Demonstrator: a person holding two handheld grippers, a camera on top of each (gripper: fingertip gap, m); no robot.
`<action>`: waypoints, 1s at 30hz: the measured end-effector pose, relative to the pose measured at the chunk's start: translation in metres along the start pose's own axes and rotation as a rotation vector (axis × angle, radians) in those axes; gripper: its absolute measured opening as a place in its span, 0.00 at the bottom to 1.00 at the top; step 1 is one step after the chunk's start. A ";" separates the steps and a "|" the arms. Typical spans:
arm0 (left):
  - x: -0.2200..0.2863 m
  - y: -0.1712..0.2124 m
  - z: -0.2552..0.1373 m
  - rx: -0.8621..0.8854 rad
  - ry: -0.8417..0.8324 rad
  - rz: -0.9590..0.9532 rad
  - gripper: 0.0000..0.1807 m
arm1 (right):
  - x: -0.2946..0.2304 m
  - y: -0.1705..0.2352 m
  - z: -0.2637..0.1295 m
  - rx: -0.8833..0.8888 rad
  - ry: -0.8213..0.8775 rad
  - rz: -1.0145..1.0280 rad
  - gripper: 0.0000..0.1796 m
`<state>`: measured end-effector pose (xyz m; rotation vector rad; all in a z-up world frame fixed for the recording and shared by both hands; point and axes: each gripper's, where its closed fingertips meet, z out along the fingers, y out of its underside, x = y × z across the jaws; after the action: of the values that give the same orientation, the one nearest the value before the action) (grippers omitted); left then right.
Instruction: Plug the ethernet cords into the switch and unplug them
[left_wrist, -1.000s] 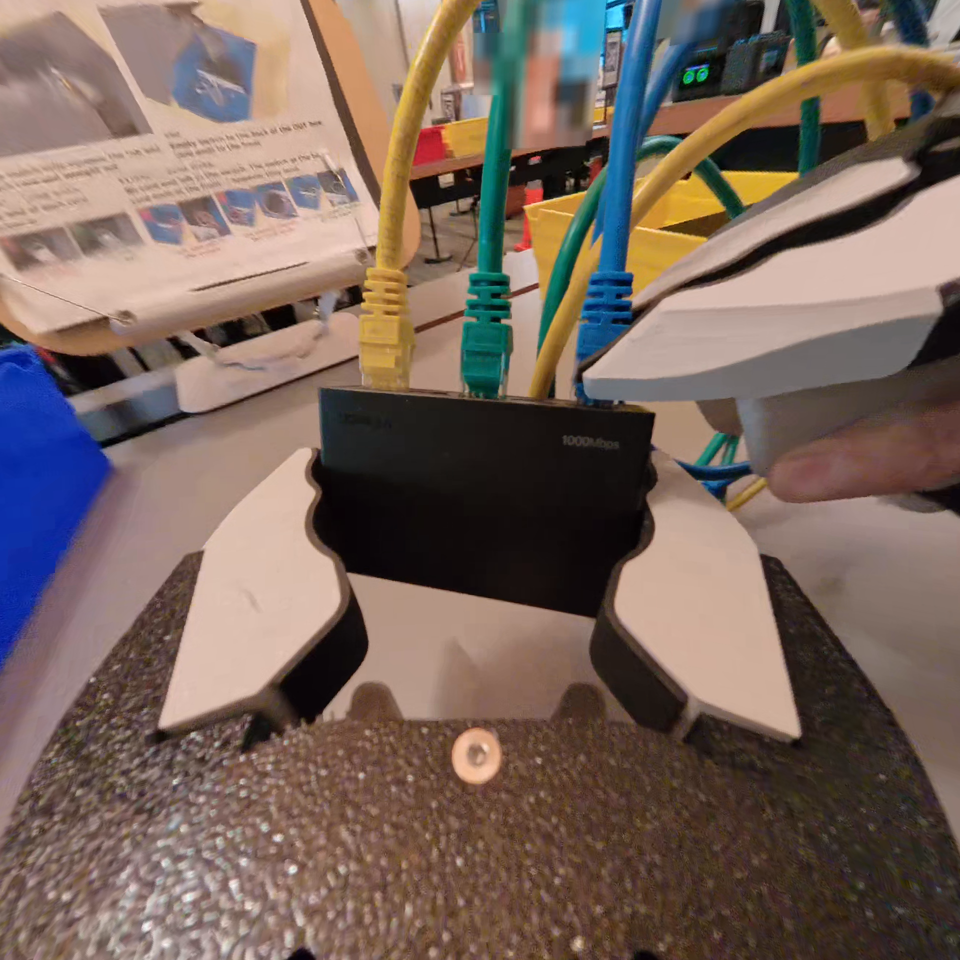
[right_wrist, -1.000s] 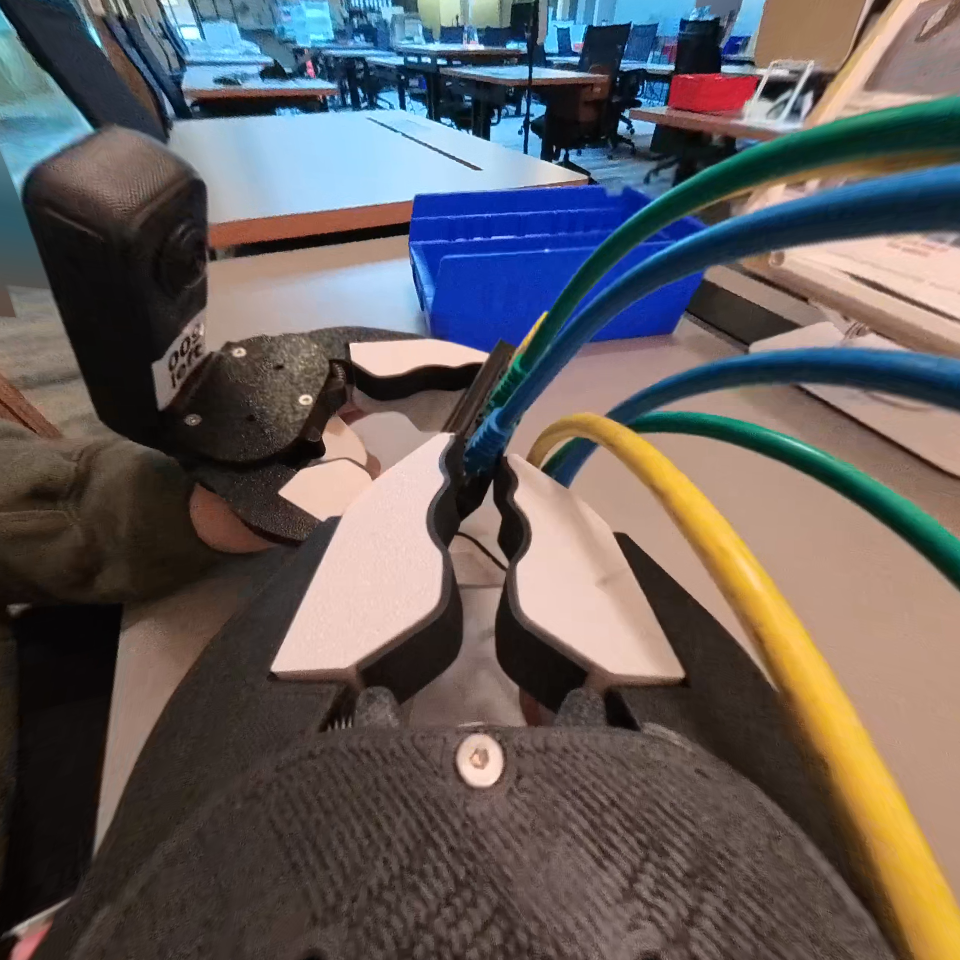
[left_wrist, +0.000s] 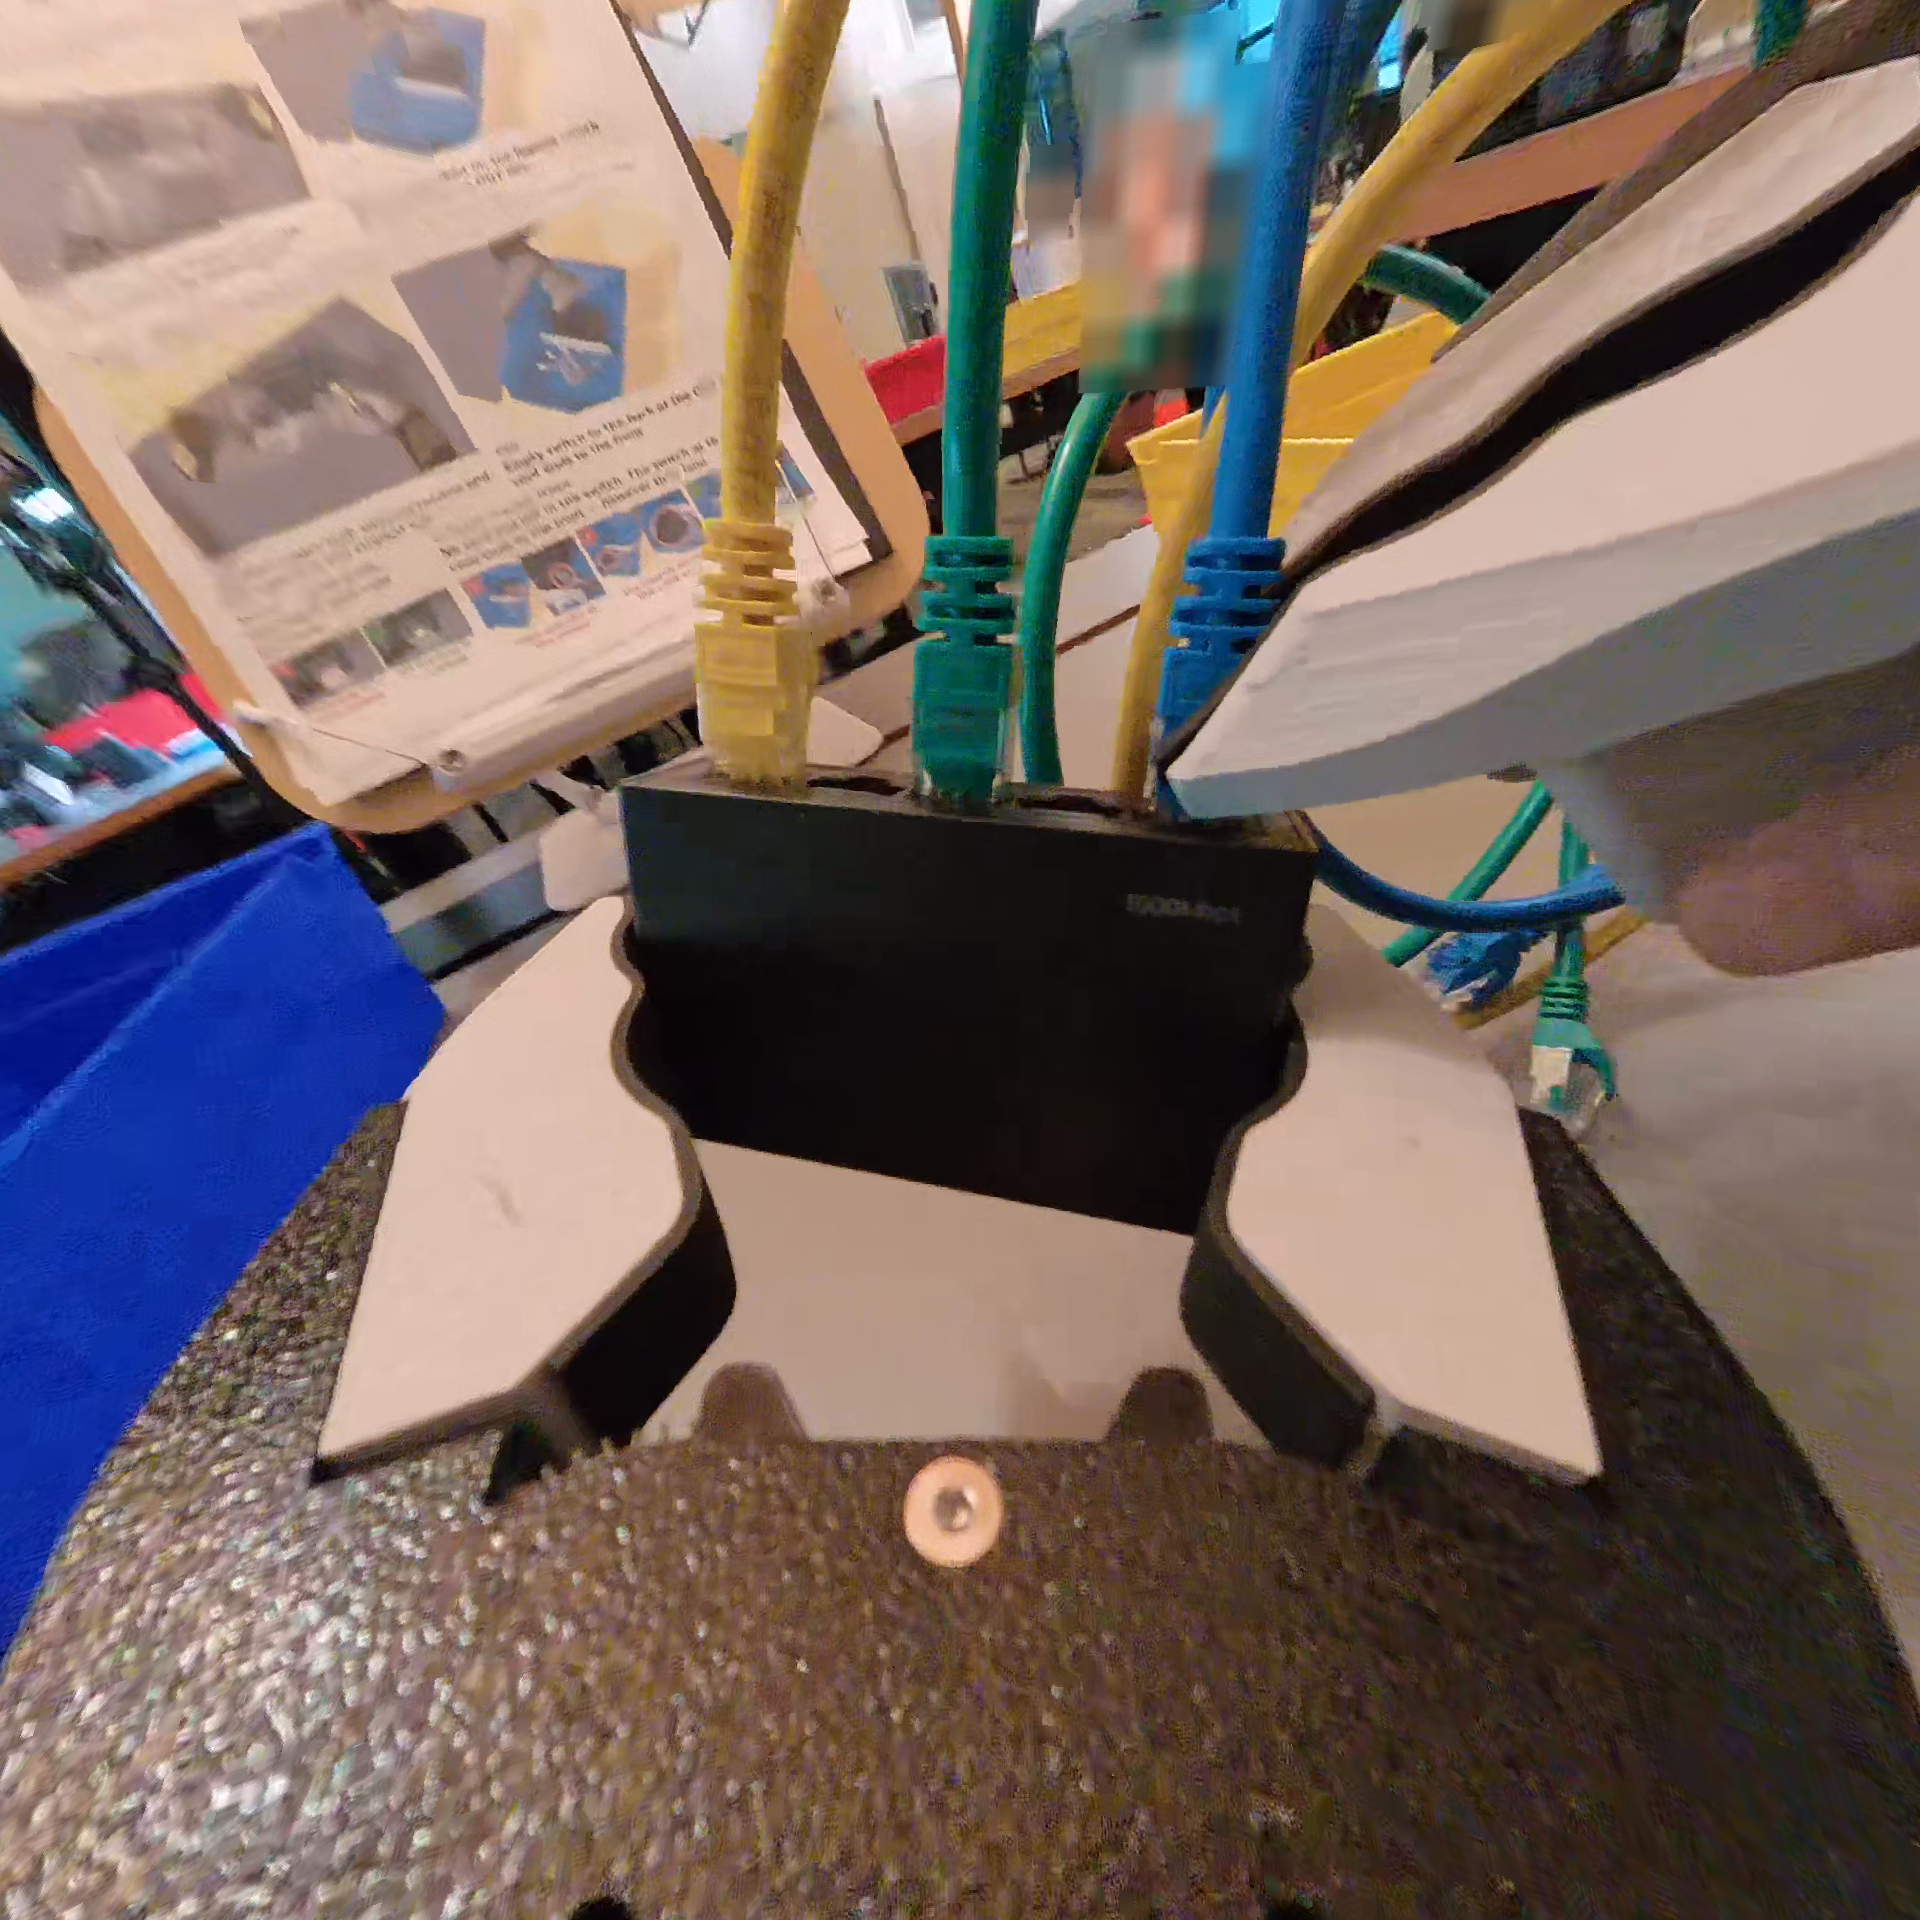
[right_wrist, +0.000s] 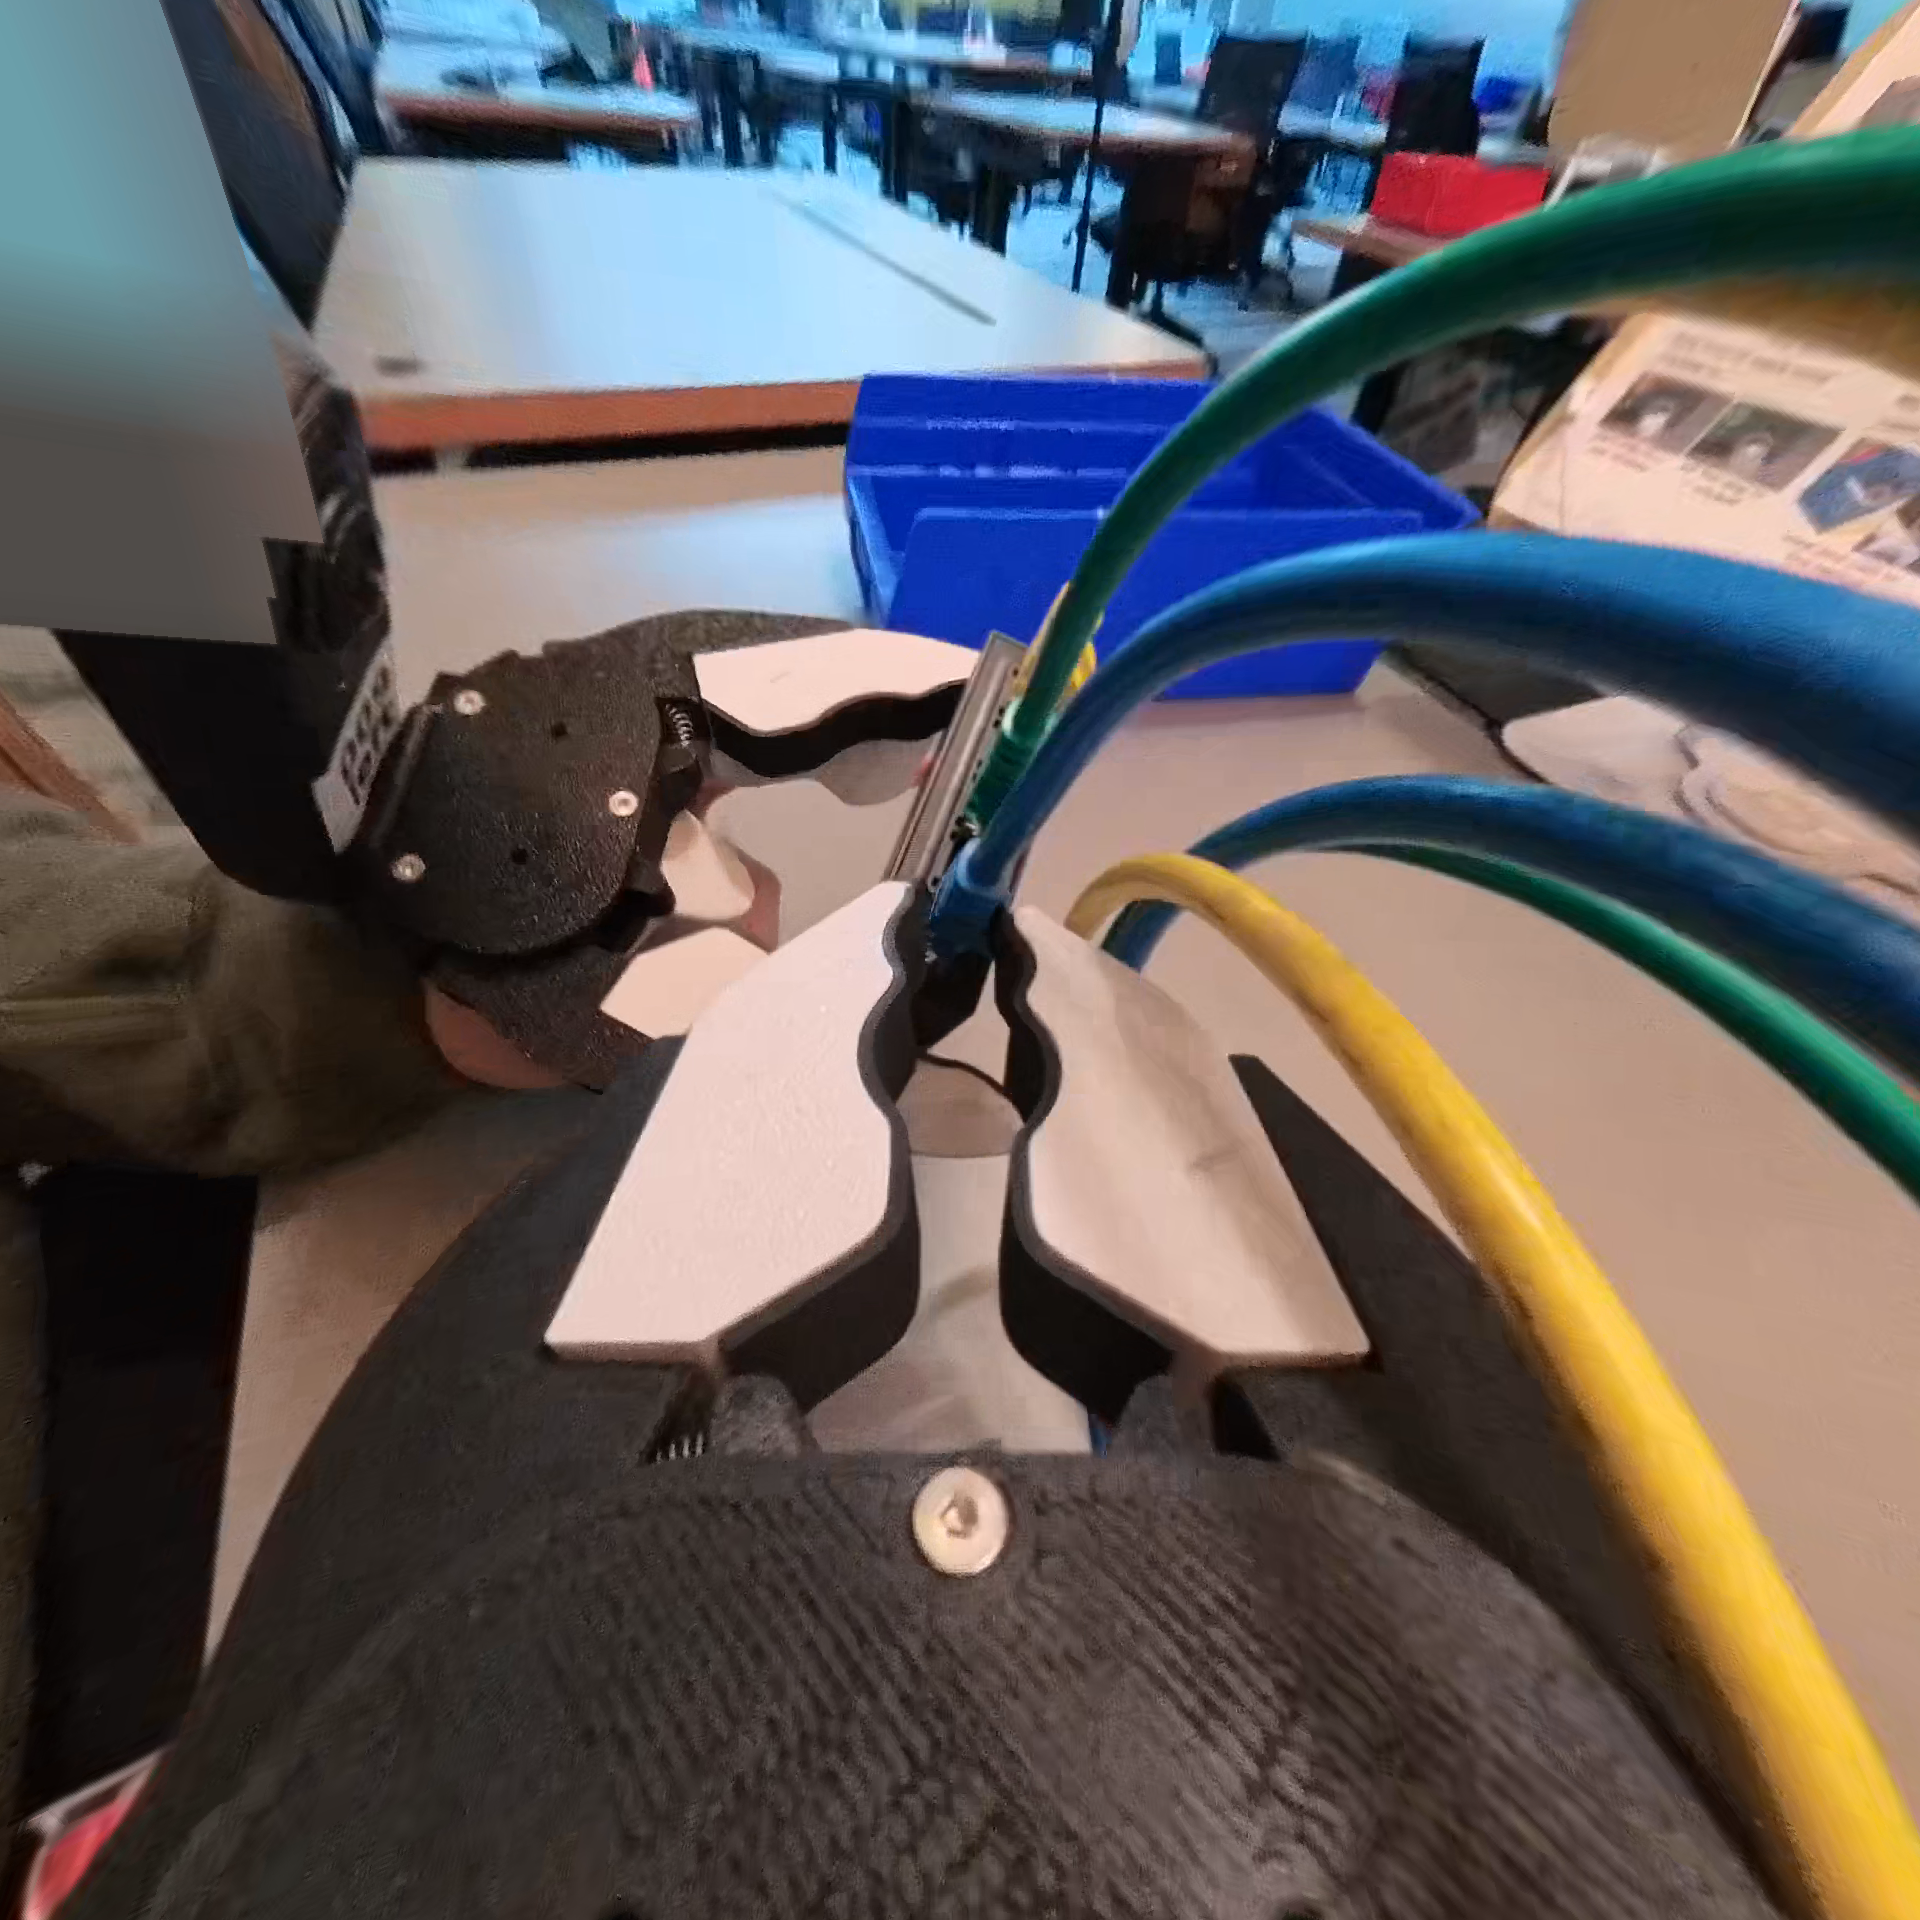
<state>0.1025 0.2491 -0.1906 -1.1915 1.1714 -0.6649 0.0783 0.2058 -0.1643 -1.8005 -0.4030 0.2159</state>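
My left gripper is shut on the black switch, gripping its two sides. A yellow plug, a green plug and a blue plug stand in its ports. My right gripper is shut on the blue plug right at the switch, which shows edge-on in the right wrist view. In the left wrist view the right gripper's finger covers the blue plug's base. The left gripper also shows in the right wrist view.
Loose blue and green plugs lie on the table to the right. A blue bin stands beyond the switch. A clipboard with an instruction sheet leans behind. Cable loops arch over the right gripper. A yellow bin stands far back.
The left gripper and the switch have tilted and shifted a little, bringing the loose plugs on the right into view. The right gripper stays closed on the blue plug.
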 end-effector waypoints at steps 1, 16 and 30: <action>-0.004 -0.007 -0.003 0.029 -0.028 0.056 0.61 | -0.003 -0.004 -0.002 0.053 0.003 0.004 0.08; -0.014 -0.063 -0.029 0.211 -0.222 0.440 0.61 | -0.022 -0.035 -0.027 0.547 -0.055 0.067 0.11; -0.013 -0.077 -0.038 0.287 -0.270 0.473 0.61 | -0.025 -0.044 -0.036 0.768 -0.084 0.100 0.08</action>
<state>0.0762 0.2243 -0.1117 -0.6991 1.0360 -0.2878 0.0612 0.1735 -0.1140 -1.0567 -0.2386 0.4501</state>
